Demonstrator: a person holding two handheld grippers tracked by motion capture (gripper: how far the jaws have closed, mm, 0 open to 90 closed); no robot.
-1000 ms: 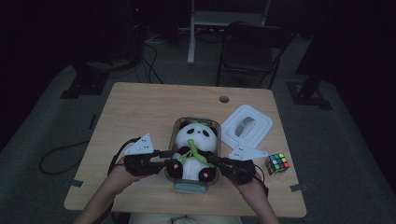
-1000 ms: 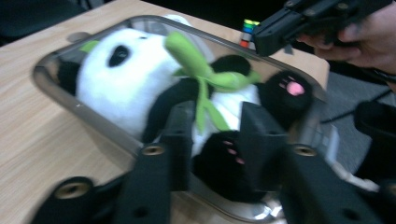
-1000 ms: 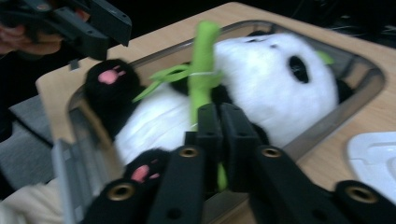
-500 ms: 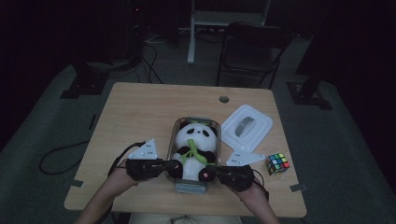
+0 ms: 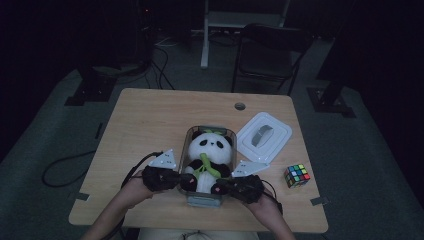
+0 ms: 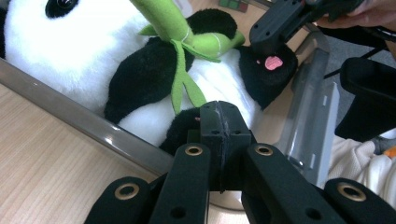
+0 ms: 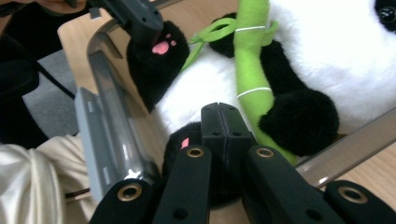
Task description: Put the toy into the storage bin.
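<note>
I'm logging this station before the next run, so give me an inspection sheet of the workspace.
Surface: light wooden table, round hole near far edge.
Job's things: black-and-white plush panda with green bamboo lying in a clear rectangular plastic container.
Clutter: white container lid, colourful puzzle cube, both right of the container.
Grippers: left gripper and right gripper, jaws together at the panda's feet; whether fabric is pinched is hidden.
Cables: black cable on the floor, left.
Surroundings: dark room, black chair behind the table.

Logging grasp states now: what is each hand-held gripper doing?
Left hand-held gripper: jaws shut, tips at the panda's foot; a grip cannot be told.
Right hand-held gripper: the same at the other foot.
</note>
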